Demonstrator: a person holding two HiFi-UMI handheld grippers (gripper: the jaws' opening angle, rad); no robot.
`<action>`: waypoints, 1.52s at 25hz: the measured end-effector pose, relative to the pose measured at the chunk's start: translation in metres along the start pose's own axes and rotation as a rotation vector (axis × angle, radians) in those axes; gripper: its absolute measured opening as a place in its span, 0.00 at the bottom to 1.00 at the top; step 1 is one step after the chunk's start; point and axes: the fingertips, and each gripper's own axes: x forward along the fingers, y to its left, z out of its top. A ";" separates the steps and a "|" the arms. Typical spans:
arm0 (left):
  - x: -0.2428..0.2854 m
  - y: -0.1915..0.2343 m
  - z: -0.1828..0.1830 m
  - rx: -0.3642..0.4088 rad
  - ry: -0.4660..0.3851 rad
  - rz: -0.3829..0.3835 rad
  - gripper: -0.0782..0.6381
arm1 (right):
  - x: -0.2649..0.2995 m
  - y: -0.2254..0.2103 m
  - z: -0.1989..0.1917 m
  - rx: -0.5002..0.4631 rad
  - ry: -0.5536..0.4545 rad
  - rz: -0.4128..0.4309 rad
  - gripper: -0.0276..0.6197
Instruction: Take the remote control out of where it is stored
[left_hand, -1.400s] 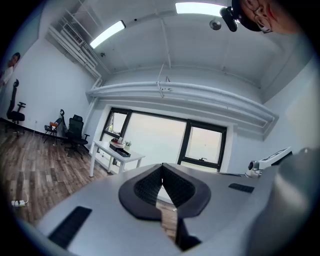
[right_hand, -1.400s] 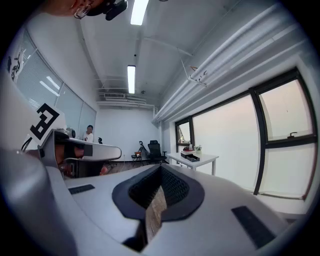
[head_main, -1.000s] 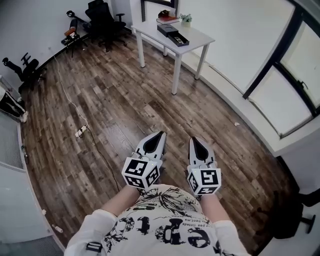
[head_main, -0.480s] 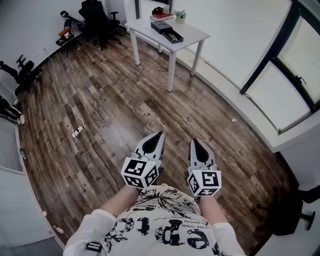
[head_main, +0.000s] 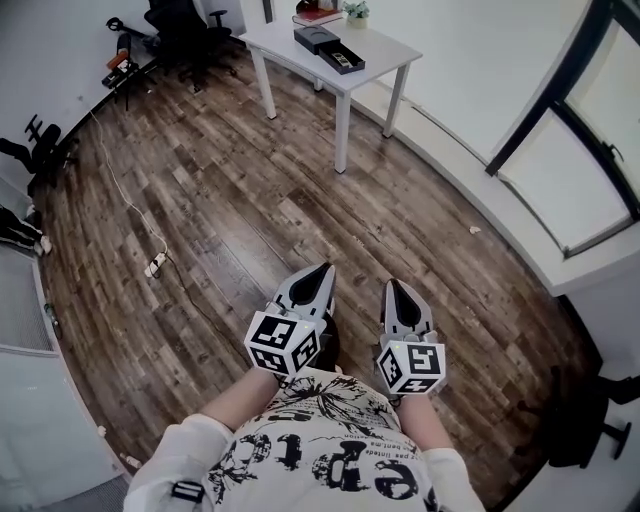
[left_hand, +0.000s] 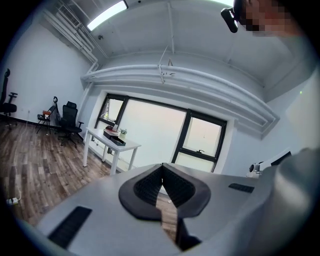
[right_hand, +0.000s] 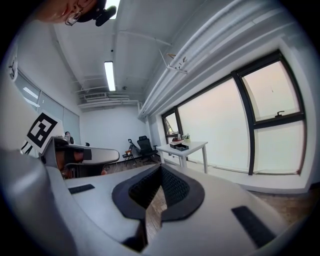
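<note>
Both grippers are held side by side in front of the person's chest, above the wooden floor. My left gripper (head_main: 325, 268) (left_hand: 162, 165) is shut with nothing in it. My right gripper (head_main: 393, 285) (right_hand: 160, 167) is shut and empty too. Far ahead stands a white table (head_main: 385, 50) (left_hand: 112, 143) (right_hand: 192, 146). On it lie an open black box (head_main: 341, 60) and a closed black box (head_main: 316, 38). No remote control can be made out at this distance.
A book (head_main: 317, 17) and a small plant (head_main: 355, 10) share the table. Black office chairs (head_main: 175, 25) stand at the far left wall. A cable with a power strip (head_main: 158, 264) lies on the floor. Windows (head_main: 600, 130) line the right wall; a dark chair (head_main: 590, 420) is near right.
The head view has shifted, so the table now sits higher and further left in the frame. Both grippers stay shut and side by side, almost in the same place.
</note>
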 end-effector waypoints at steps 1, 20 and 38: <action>0.011 0.004 0.001 -0.004 0.008 -0.011 0.12 | 0.010 -0.005 0.000 0.003 0.005 -0.007 0.05; 0.218 0.157 0.109 -0.047 -0.007 -0.052 0.12 | 0.259 -0.073 0.081 0.013 0.042 -0.046 0.05; 0.456 0.213 0.160 -0.041 -0.071 0.248 0.12 | 0.470 -0.253 0.147 -0.078 0.050 0.188 0.05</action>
